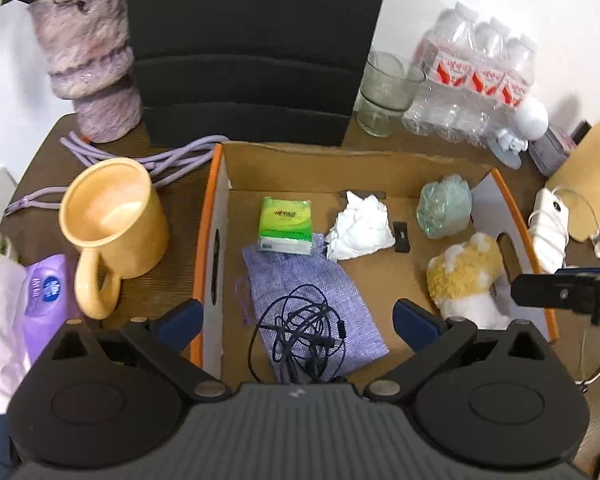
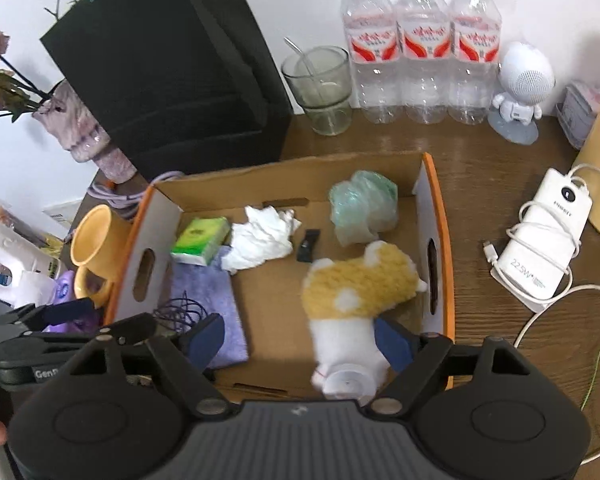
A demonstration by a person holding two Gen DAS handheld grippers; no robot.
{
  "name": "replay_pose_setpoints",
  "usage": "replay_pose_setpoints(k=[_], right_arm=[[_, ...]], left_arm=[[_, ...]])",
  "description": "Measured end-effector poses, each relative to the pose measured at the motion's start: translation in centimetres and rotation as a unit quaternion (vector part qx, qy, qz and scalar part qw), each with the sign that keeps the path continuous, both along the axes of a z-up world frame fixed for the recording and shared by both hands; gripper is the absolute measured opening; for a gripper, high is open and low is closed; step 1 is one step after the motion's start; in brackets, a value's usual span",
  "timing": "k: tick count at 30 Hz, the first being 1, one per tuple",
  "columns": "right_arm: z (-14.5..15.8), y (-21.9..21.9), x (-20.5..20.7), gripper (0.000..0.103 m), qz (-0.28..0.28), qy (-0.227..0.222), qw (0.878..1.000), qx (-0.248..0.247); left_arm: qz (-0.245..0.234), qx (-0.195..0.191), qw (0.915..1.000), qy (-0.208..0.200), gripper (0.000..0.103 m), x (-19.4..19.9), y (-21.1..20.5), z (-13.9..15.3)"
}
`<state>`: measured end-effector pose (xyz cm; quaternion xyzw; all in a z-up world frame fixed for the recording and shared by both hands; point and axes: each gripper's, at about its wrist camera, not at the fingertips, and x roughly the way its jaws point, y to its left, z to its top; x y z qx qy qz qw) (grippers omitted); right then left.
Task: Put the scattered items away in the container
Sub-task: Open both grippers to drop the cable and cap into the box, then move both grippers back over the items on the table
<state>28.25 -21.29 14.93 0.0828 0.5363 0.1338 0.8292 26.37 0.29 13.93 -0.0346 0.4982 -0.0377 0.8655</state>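
The cardboard box (image 1: 208,216) (image 2: 440,220) with an orange rim holds a green tissue pack (image 1: 286,226), a purple pouch (image 1: 284,276), a tangled black earphone cable (image 1: 300,356), crumpled white tissue (image 1: 360,228), a green plastic wad (image 1: 444,206) and a yellow-and-white plush toy (image 1: 460,272) (image 2: 360,284). My left gripper (image 1: 298,322) hovers open over the cable and pouch, gripping nothing. My right gripper (image 2: 300,342) is open over the box's near right corner. The blurred plush lies beside its right finger (image 2: 392,344), well clear of the left one.
A yellow mug (image 1: 112,220), a purple cable (image 1: 160,160) and a vase (image 1: 88,60) stand left of the box. Behind it are a black case (image 1: 252,40), a glass (image 1: 384,92) and water bottles (image 1: 476,76). A white power bank (image 2: 544,240) lies to the right.
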Motion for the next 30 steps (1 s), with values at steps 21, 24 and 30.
replay_pose_setpoints(k=[21, 24, 30], right_arm=[[-0.3, 0.4, -9.7, 0.088, -0.001, -0.277, 0.961, -0.01], [-2.0, 0.1, -11.9, 0.091, -0.001, -0.324, 0.946, -0.003], [-4.0, 1.3, -13.8, 0.092, -0.005, -0.359, 0.932, -0.05]], left_arm=[[0.021, 0.009, 0.9518, -0.306, 0.103, -10.1, -1.1, -0.8], [0.019, 0.014, 0.9413, -0.337, 0.103, -11.8, -1.3, -2.1], [0.012, 0.028, 0.9427, -0.332, 0.103, -13.3, -1.9, -3.4]])
